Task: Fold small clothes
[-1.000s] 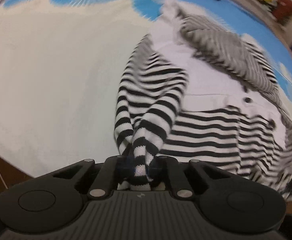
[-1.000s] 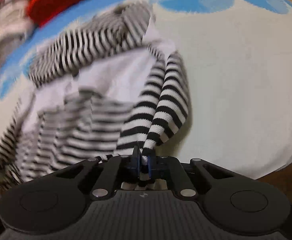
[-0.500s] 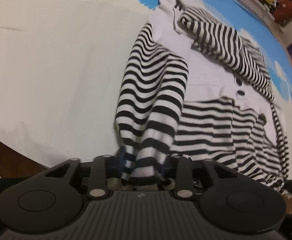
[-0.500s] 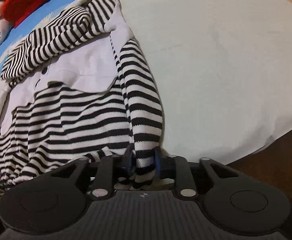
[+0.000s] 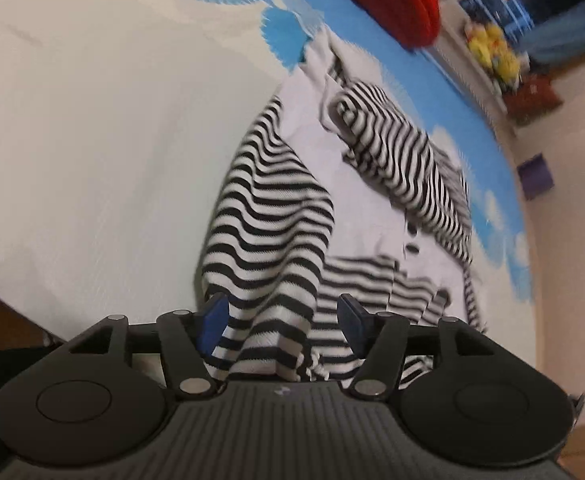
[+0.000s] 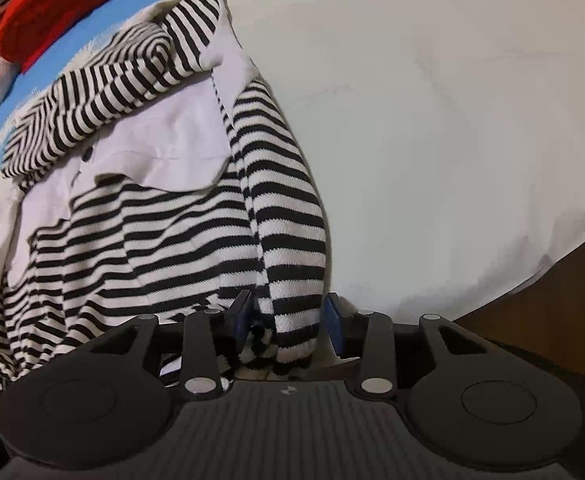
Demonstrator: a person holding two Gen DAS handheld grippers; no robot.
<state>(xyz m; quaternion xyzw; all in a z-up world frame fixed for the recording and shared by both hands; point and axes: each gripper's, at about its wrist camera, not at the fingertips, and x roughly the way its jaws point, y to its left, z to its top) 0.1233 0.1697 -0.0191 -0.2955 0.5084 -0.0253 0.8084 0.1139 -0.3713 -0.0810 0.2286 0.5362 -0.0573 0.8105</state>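
Left gripper [image 5: 283, 320] released, right gripper [image 6: 288, 316] released, each straddling striped top [image 6: 132, 224] fabric, no legible writing

Ribbed black housings, blue-padded jaws.

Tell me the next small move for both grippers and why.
Probably draw both back clear of the striped sweater. The left gripper and right gripper have their jaws apart, with the sleeves lying loose between them on the bedsheet.
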